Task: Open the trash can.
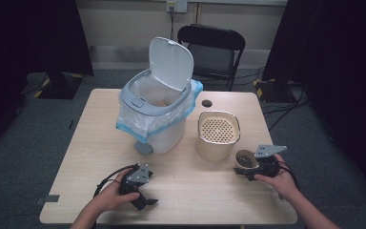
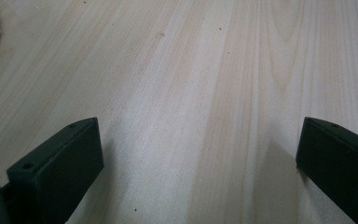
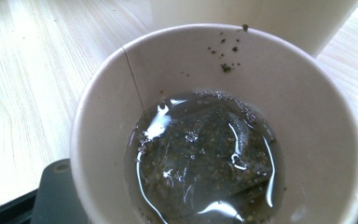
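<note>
My right gripper (image 1: 249,168) is at the table's right front, shut on a brown paper cup (image 1: 246,160). In the right gripper view the cup (image 3: 214,60) holds dark liquid with a soaked tea bag (image 3: 205,158), and tea specks cling to its inner wall. One black finger (image 3: 56,198) shows under the cup's lower left. A beige container with a perforated strainer insert (image 1: 218,133) stands just behind the cup. My left gripper (image 1: 142,199) rests at the left front, its jaws wide apart over bare wood (image 2: 200,154) with nothing between them.
A white pedal bin (image 1: 155,119) with its lid up and a blue-edged liner stands at the middle back of the wooden table (image 1: 100,143). A round cable hole (image 1: 207,103) lies behind the strainer. A black folding chair (image 1: 212,47) stands beyond the table.
</note>
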Action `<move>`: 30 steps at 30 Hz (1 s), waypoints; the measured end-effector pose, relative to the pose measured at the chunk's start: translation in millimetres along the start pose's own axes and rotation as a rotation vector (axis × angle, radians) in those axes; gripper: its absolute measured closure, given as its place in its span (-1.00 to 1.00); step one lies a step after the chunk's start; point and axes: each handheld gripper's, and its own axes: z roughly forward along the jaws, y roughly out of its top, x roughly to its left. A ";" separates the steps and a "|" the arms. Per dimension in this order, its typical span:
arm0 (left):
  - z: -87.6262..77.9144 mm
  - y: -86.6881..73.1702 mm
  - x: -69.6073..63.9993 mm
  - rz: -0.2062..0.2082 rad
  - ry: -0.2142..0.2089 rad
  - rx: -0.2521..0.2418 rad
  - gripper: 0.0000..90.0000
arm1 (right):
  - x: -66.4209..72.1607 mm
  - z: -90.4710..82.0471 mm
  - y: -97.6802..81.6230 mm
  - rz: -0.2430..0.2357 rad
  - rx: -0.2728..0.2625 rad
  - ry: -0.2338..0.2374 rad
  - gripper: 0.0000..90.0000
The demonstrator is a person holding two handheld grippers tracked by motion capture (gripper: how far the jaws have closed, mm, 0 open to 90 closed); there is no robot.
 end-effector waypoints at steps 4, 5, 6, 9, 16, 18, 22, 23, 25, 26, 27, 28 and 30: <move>0.0 0.0 0.0 0.001 0.000 0.000 -1.00 | -3.1 -4.2 3.7 -0.010 0.016 -0.002 -0.37; -0.1 0.0 0.1 0.001 0.000 0.001 -1.00 | -4.1 -5.1 4.5 -0.007 0.015 -0.002 -0.37; 0.0 0.0 -0.2 -0.002 0.001 -0.001 -1.00 | -5.6 -6.1 5.3 -0.006 0.014 -0.003 -0.37; 0.0 0.0 0.0 0.000 0.000 0.000 -1.00 | -9.9 -8.4 8.0 -0.006 0.022 -0.007 -0.37; 0.0 0.0 0.0 0.001 0.001 0.001 -1.00 | -19.8 -11.7 15.2 0.005 0.021 -0.010 -0.37; 0.0 0.0 0.0 0.001 0.000 0.001 -1.00 | -22.8 -11.8 17.1 0.005 0.022 -0.012 -0.37; 0.0 0.0 0.0 0.000 0.000 0.000 -1.00 | -27.5 -11.3 19.8 0.014 0.022 -0.020 -0.37; 0.2 -0.1 -0.3 -0.004 0.000 -0.003 -1.00 | -28.8 -11.1 20.2 0.017 0.025 -0.021 -0.37; -0.1 0.0 0.0 0.001 0.001 0.001 -1.00 | -31.3 -10.1 21.3 0.013 0.030 -0.025 -0.37; 0.3 -0.1 -0.3 -0.005 0.000 -0.004 -1.00 | -32.7 -9.7 22.0 0.014 0.034 -0.029 -0.37; 0.0 0.0 -0.1 -0.001 0.001 0.000 -1.00 | -34.0 -9.0 22.7 0.016 0.034 -0.029 -0.37; 0.0 0.0 0.0 0.001 0.000 0.000 -1.00 | -35.2 -8.7 23.6 0.020 0.036 -0.027 -0.37; 0.0 0.0 0.0 0.001 0.000 0.000 -1.00 | -38.4 -7.3 25.9 0.017 0.040 -0.022 -0.37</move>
